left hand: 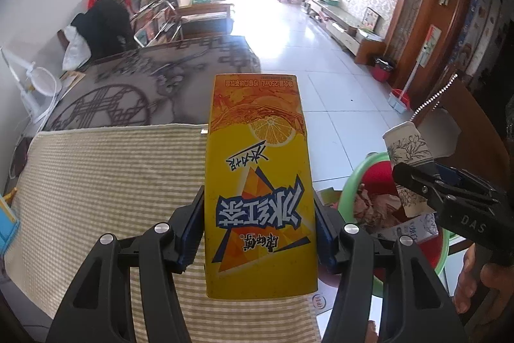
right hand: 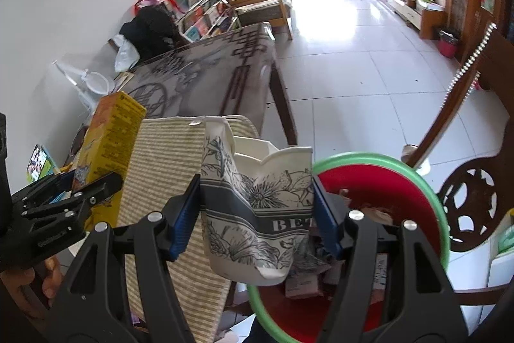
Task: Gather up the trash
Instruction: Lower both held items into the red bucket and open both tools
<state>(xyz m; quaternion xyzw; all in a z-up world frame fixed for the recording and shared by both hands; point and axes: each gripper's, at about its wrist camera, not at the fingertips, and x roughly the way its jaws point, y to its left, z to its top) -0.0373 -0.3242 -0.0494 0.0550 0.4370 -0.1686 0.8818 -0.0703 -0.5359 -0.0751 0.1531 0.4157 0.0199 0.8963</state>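
A yellow drink carton (left hand: 258,182) was clamped in the left gripper (left hand: 258,230) above the striped mat (left hand: 106,182); a crushed paper cup (right hand: 257,208) was clamped in the right gripper (right hand: 257,221) beside the green-rimmed red bin (right hand: 430,192), in which crumpled paper and packaging (right hand: 308,275) lay

left wrist: close, angled down | right wrist: same | shared: striped mat (left hand: 106,182), bin (right hand: 379,159)

Carton (left hand: 260,182) above mat (left hand: 106,182); bin (right hand: 379,163) right — cup (right hand: 257,201) over it
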